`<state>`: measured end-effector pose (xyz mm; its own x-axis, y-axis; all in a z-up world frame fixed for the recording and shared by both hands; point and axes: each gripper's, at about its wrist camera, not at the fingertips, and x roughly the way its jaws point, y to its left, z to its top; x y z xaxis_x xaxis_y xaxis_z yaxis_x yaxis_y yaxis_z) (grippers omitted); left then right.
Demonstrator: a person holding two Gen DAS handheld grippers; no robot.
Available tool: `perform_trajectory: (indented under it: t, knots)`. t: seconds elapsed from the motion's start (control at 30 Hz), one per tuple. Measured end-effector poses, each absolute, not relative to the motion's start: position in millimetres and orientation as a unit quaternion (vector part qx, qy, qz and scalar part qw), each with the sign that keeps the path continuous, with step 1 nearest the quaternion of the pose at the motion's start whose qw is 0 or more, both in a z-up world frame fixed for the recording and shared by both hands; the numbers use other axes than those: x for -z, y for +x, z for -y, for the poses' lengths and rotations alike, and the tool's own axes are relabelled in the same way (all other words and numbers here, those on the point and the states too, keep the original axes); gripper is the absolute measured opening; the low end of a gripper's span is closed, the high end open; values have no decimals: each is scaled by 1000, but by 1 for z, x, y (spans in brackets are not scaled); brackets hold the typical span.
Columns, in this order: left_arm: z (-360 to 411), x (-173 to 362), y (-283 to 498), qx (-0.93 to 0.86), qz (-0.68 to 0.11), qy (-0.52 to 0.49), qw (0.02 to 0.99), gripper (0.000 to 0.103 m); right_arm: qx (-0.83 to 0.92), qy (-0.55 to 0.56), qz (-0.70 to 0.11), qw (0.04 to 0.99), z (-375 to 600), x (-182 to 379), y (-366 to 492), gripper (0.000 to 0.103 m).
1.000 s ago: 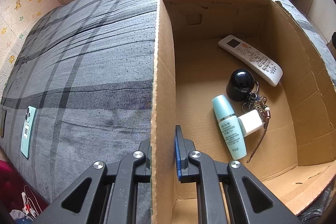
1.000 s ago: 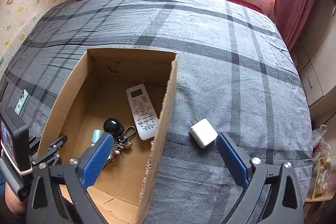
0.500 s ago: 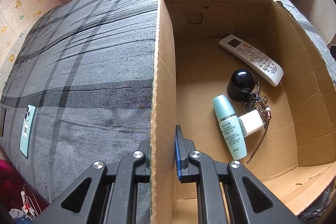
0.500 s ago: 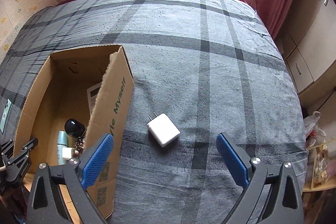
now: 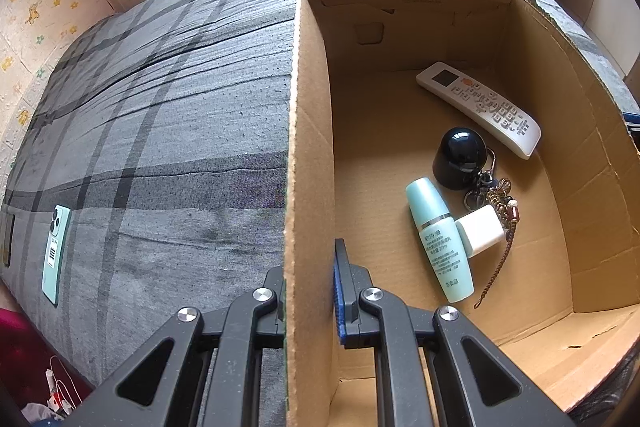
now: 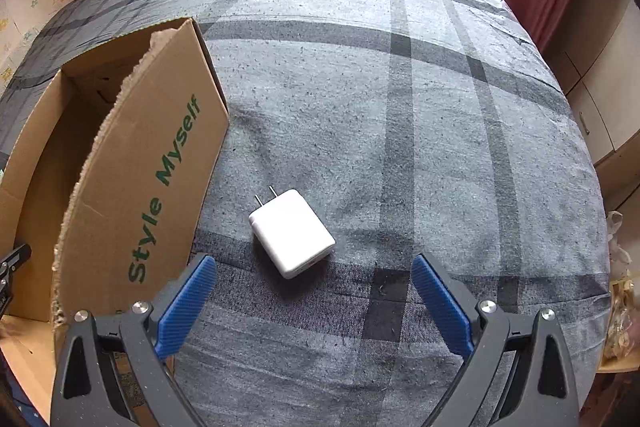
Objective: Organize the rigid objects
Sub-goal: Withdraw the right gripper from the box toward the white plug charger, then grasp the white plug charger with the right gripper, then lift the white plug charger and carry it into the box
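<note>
A white charger (image 6: 292, 233) is lying flat on the grey plaid bed (image 6: 400, 107), prongs pointing away from the camera, just beside the outer wall of the cardboard box (image 6: 160, 167) and apart from it. The right claw (image 6: 314, 301) is hanging released, its blue pads (image 6: 186, 301) spread wide to either side of the charger and a little short of it, angled steeply downward. A sound grasp probably calls for sinking further, straddling the two long flat sides, then closing squarely. The left claw (image 5: 308, 287) is clenching the box's near wall (image 5: 308, 187), steadying it; inside are lying a remote (image 5: 478, 107), a teal bottle (image 5: 440, 239), a black cap (image 5: 460, 157), keys (image 5: 494, 193) and a second charger (image 5: 480, 231).
</note>
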<state>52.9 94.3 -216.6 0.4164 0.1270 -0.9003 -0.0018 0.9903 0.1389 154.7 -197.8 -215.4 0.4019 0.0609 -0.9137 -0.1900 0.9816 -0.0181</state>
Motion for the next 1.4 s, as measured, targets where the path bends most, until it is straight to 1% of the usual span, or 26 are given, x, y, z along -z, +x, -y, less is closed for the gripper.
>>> perform_trajectory:
  t: [0.3, 0.6, 0.67, 0.77, 0.83, 0.87, 0.9, 1.03, 1.4]
  knots:
    - [-94, 217, 52, -41, -540, 60, 839, 13, -84, -66, -559, 822, 196, 251, 176, 100]
    - [-95, 217, 53, -41, -542, 57, 838, 13, -93, -72, -566, 816, 190, 260, 190, 99]
    - [-94, 216, 54, -42, -542, 61, 837, 13, -97, -76, -568, 814, 187, 261, 191, 97]
    - [-95, 217, 54, -42, -543, 58, 837, 13, -100, -81, -574, 808, 184, 263, 193, 84]
    - [-95, 217, 54, -42, -543, 57, 837, 13, -108, -80, -581, 803, 182, 265, 193, 59]
    - [-95, 217, 54, -42, -542, 58, 837, 13, -106, -82, -581, 803, 181, 264, 192, 58]
    - [-95, 217, 54, -42, -542, 59, 837, 13, -103, -84, -578, 805, 181, 262, 191, 54]
    - [-94, 217, 54, -42, -542, 59, 837, 13, -97, -67, -576, 809, 184, 256, 186, 50]
    - [-94, 217, 53, -42, -541, 57, 838, 14, -83, -65, -562, 820, 186, 236, 172, 48]
